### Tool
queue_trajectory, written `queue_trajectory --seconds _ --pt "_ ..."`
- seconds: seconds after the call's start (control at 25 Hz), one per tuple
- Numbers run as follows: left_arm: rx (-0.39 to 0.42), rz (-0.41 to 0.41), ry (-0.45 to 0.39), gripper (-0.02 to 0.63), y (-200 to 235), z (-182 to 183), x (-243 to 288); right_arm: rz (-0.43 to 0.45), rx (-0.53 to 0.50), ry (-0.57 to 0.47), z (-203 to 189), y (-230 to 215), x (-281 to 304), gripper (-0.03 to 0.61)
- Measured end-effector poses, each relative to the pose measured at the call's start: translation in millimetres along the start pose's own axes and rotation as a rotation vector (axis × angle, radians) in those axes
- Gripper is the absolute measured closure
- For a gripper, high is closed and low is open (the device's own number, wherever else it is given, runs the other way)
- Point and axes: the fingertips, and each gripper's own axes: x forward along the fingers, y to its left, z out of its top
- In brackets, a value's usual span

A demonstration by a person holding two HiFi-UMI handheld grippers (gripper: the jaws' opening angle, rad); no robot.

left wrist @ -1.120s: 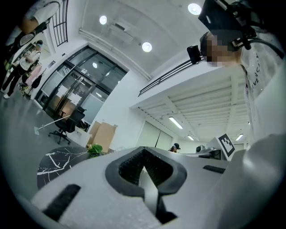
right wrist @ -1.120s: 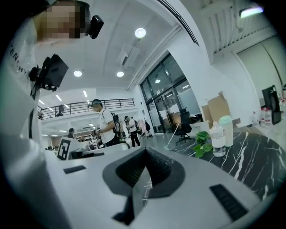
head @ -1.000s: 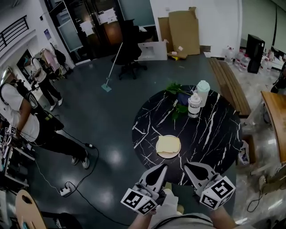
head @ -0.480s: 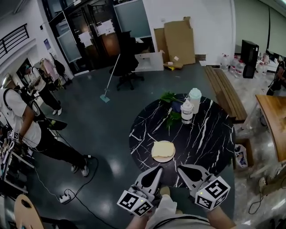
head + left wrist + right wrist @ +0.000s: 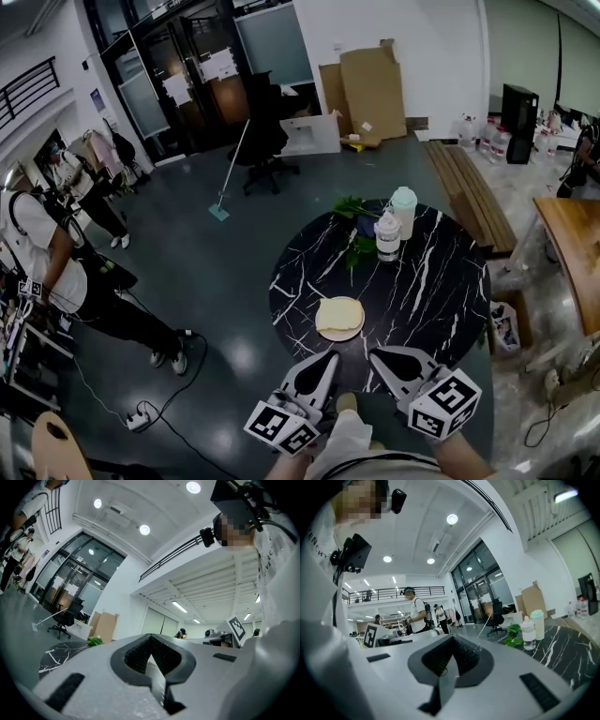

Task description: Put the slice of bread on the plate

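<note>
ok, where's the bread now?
Head view: bread on the plate near the table's near edge, just beyond the left gripper and right gripper.

Ahead of left gripper (image 5: 328, 358): plate (image 5: 342, 337) with bread (image 5: 339, 316), near table edge. Ahead of right gripper (image 5: 377, 356): bare tabletop (image 5: 431, 291), open run. Bottles (image 5: 387, 236) and greens (image 5: 353, 207) on the far side, well apart.

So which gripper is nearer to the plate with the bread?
Left, by a little. The left gripper points at the near rim of the plate from just below in the head view; the right gripper sits below and to its right.
</note>
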Motion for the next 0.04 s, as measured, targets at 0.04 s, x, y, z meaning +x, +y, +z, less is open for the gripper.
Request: queue_trajectory --seconds 0.04 --pt "0.001 0.0 0.0 0.606 -0.7 0.5 0.2 0.0 0.0 0.0 0.6 0.0 -0.8 0.569"
